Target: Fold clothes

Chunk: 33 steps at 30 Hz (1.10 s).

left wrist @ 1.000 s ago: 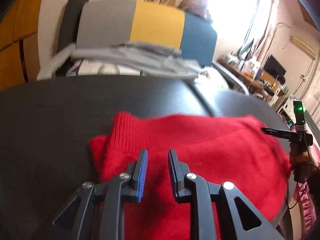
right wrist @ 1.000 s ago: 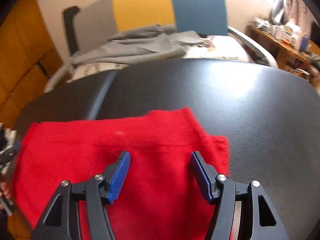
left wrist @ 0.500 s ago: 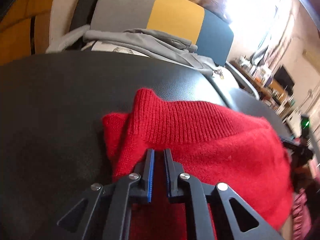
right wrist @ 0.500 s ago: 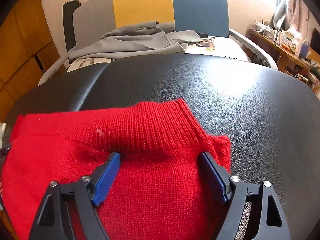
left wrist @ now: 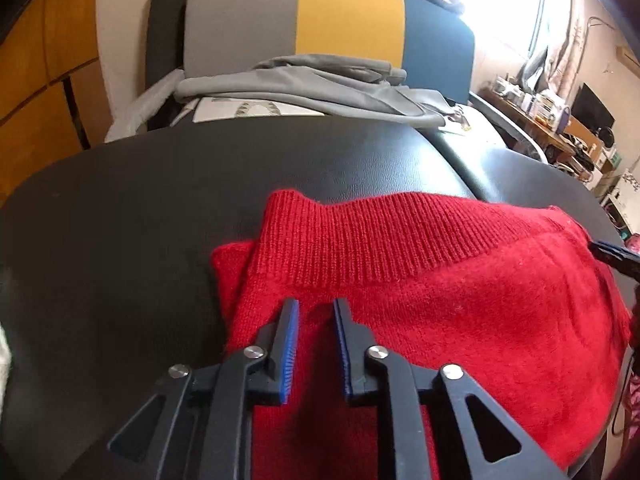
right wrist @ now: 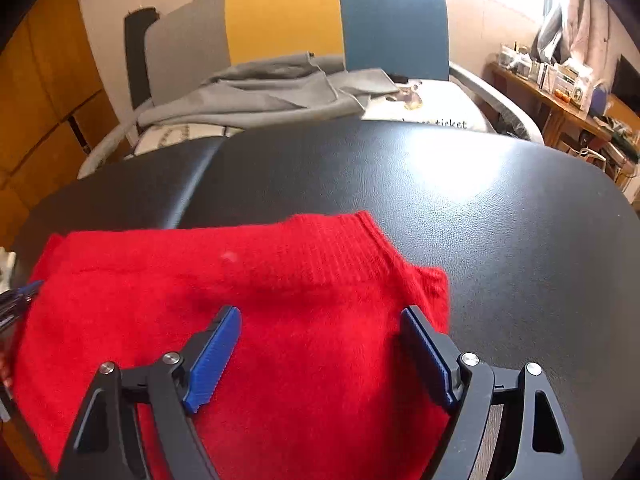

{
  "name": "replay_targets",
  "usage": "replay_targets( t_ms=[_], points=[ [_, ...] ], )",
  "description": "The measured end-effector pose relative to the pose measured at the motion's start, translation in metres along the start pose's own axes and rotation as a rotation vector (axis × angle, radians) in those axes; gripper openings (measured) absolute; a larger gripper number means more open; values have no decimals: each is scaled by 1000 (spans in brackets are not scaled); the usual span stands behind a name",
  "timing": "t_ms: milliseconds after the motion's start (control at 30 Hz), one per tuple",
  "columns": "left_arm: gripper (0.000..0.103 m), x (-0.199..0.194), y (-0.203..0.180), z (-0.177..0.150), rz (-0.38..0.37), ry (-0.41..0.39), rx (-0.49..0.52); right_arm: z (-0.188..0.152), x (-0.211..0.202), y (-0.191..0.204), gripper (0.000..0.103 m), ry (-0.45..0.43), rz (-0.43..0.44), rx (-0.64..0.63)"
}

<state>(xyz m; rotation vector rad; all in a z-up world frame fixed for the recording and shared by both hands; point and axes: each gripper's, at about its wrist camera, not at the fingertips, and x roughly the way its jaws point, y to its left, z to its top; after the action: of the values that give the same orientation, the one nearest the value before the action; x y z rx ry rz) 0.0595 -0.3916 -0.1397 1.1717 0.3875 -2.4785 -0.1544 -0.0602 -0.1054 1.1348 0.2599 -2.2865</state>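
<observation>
A folded red knit sweater [left wrist: 460,304] lies on the black padded table [left wrist: 140,240], its ribbed band facing away from me. My left gripper [left wrist: 315,312] hovers low over the sweater's left part with a narrow gap between its blue pads; red fabric shows in the gap but does not look pinched. In the right wrist view, my right gripper [right wrist: 320,320] stands wide open above the right part of the sweater [right wrist: 240,300], nothing held between its fingers. The right gripper's tip [left wrist: 614,256] shows at the sweater's far right edge.
Behind the table [right wrist: 500,220] stands a chair with a grey, yellow and blue back [left wrist: 344,20], and a grey garment [left wrist: 320,84] is draped on its seat. A cluttered wooden desk [right wrist: 560,92] sits at the far right. Bare black surface surrounds the sweater.
The left jaws narrowed over the sweater, then widened slightly. The right gripper, still wide open, drew back from the ribbed band. The sweater stays flat on the table.
</observation>
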Motion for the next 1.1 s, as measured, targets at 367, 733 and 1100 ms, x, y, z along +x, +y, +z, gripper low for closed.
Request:
replay_targets(
  t_ms=[367,733,1100],
  points=[
    [22,-28,-16,-55,111,-82,30,-81,-36,9,87,-12,-11,18],
    [24,-53,67,-55,-228,-90,-298,-92,-27,8,99,-63,0,41],
    [47,-3,103,-18,-417,116,-310,-93,-25,10,103,-83,15,35]
  ],
)
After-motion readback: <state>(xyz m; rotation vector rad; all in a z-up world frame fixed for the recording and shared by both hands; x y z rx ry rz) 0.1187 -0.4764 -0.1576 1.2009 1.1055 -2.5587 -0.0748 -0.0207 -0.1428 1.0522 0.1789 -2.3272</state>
